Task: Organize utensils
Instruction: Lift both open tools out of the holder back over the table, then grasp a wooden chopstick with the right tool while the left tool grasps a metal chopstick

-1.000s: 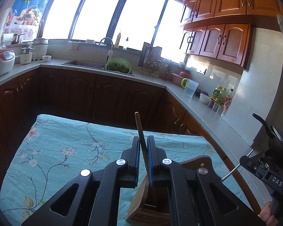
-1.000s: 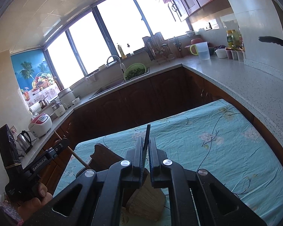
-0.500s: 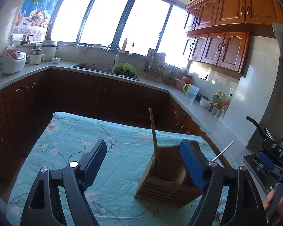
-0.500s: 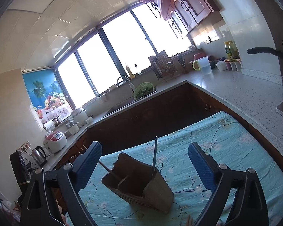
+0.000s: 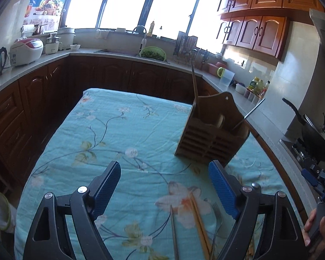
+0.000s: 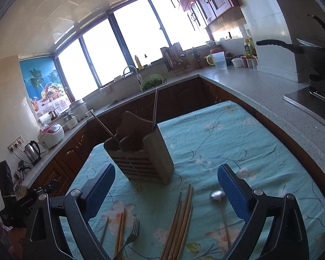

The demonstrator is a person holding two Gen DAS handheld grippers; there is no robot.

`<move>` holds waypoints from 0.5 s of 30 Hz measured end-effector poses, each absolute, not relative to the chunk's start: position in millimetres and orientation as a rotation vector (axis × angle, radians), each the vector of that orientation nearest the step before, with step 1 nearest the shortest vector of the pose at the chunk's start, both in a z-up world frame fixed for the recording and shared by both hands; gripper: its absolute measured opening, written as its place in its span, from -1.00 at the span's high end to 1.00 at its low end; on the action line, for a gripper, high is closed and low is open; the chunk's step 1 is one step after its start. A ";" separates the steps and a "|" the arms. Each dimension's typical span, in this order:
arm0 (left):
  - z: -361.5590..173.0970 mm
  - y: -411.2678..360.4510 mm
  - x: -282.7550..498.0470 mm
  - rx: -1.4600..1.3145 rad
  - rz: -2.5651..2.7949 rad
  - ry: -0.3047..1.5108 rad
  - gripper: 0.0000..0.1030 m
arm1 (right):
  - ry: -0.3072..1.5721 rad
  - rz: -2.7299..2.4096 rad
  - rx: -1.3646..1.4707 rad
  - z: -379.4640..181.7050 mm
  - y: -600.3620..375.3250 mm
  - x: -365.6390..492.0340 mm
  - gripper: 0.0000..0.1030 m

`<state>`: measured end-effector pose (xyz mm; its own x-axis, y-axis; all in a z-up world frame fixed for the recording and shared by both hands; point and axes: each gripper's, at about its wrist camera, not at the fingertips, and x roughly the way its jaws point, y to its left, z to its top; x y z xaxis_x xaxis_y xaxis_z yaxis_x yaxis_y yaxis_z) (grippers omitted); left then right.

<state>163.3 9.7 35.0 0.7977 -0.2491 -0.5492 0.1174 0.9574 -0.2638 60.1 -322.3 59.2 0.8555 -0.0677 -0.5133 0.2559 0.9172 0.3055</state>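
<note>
My left gripper (image 5: 164, 181) and right gripper (image 6: 165, 184) tilt down over the tabletop (image 5: 119, 130), jaws just opened wide, empty, near the wooden holder (image 6: 140, 151).

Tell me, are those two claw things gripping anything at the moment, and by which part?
Nothing is held. The left hand-held gripper and the right hand-held gripper both stand open, pads touching nothing; their jaws have just been opening.

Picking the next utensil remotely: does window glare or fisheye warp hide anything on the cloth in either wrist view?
Left wrist view: windows blown out white, wooden holder backlit and dark, fork dim but readable. Right wrist view: same white glare behind, counter edges bow strongly, yet chopsticks and spoon on the tablecloth look sharp, evenly lit.
</note>
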 end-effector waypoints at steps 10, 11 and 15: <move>8.2 8.5 146.6 -0.221 -0.161 0.753 -0.61 | 0.655 -0.228 0.389 7.0 -324.2 33.7 -0.88; 5.6 8.1 146.2 -0.222 -0.162 0.769 -0.61 | 0.666 -0.225 0.389 5.1 -324.1 34.8 -0.88; 3.0 3.2 149.8 -0.211 -0.156 0.809 -0.61 | 0.676 -0.217 0.377 1.2 -322.0 37.8 -0.87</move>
